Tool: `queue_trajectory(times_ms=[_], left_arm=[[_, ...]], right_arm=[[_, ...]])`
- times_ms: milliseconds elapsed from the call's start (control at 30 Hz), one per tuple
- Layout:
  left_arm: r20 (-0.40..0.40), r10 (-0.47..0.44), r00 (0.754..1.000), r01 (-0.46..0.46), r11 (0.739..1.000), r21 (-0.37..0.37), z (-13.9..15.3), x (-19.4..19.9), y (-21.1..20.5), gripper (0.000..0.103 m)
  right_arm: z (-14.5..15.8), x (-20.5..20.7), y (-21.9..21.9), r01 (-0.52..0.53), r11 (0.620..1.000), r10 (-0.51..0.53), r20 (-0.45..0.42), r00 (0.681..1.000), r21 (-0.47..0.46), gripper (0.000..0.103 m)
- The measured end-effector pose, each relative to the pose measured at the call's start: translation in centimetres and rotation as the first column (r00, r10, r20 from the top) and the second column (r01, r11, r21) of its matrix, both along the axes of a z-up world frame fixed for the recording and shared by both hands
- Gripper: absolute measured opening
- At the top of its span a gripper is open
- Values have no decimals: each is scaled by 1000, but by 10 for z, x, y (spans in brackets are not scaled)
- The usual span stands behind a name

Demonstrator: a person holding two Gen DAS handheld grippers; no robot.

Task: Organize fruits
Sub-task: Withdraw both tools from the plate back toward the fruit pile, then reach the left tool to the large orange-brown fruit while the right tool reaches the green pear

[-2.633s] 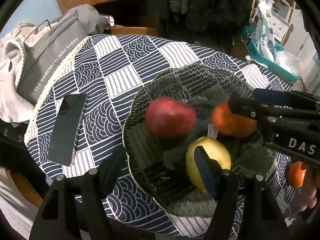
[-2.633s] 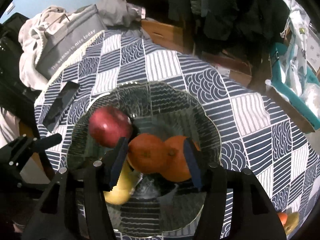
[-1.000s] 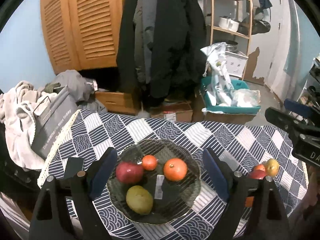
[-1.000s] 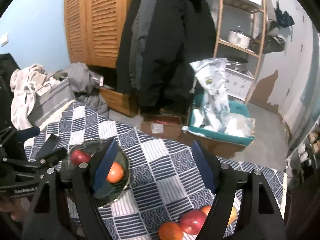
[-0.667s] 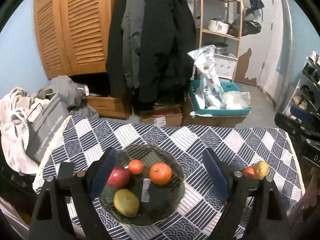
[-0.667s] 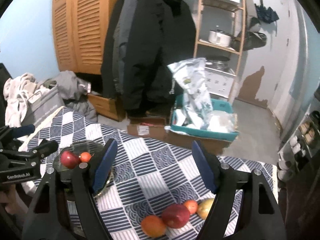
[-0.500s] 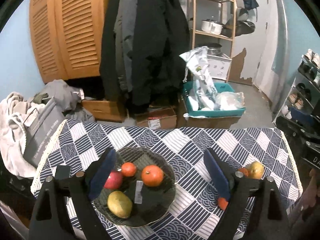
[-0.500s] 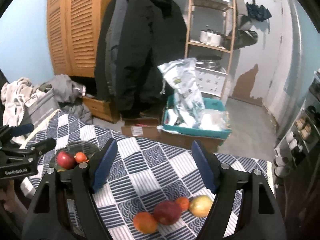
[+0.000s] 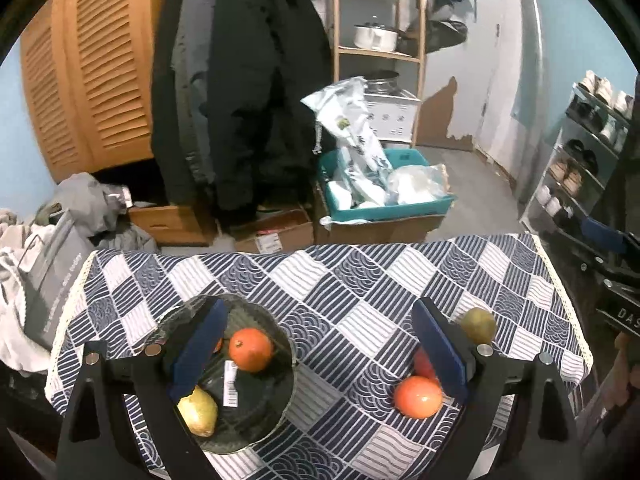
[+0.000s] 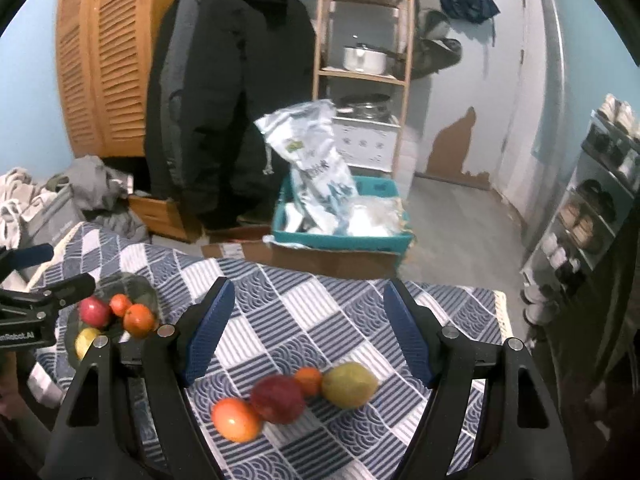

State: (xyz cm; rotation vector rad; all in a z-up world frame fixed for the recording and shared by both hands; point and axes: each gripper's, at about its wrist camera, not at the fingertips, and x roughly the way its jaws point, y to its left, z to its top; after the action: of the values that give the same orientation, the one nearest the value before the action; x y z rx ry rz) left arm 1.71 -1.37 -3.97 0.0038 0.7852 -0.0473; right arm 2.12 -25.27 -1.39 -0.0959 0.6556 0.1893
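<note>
Red apple (image 10: pixel 277 398): firm, smooth, rolls easily; pinch it across its widest middle.
Left gripper (image 9: pixel 318 348): fingers opening, empty.
Right gripper (image 10: pixel 306 334): fingers spread wide, empty.

From my feed: pale blue walls (image 10: pixel 516 92) with peeling patches, a louvered wooden wardrobe (image 9: pixel 92 80), dark coats (image 9: pixel 236 92) hanging, a wooden shelf unit (image 10: pixel 362 32), grey floor (image 9: pixel 472 192), shoe rack (image 9: pixel 580 160) on the right.

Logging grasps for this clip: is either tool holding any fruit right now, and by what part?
Nothing is held. The left tool is opening with nothing gripped between its jaws; the right tool stands open above the loose fruit.
</note>
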Motion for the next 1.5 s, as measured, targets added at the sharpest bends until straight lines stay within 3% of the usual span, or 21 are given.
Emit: queue_trajectory(times_ms=[500, 833, 1133, 1500], left_arm=[[-29, -80, 996, 81, 996, 37, -18, 5, -46, 95], [-159, -113, 981, 116, 993, 11, -69, 14, -64, 96], [-290, -142, 947, 133, 990, -50, -117, 17, -78, 96], [-407, -186, 894, 176, 982, -62, -164, 15, -101, 96]], right_arm=[[-24, -5, -48, 107, 994, -108, -38, 993, -30, 76], [-66, 5, -64, 129, 990, -137, -160, 978, -59, 76], [-115, 9, -74, 143, 989, -148, -314, 938, -41, 76], [-147, 11, -75, 145, 987, -163, -390, 906, -76, 76]])
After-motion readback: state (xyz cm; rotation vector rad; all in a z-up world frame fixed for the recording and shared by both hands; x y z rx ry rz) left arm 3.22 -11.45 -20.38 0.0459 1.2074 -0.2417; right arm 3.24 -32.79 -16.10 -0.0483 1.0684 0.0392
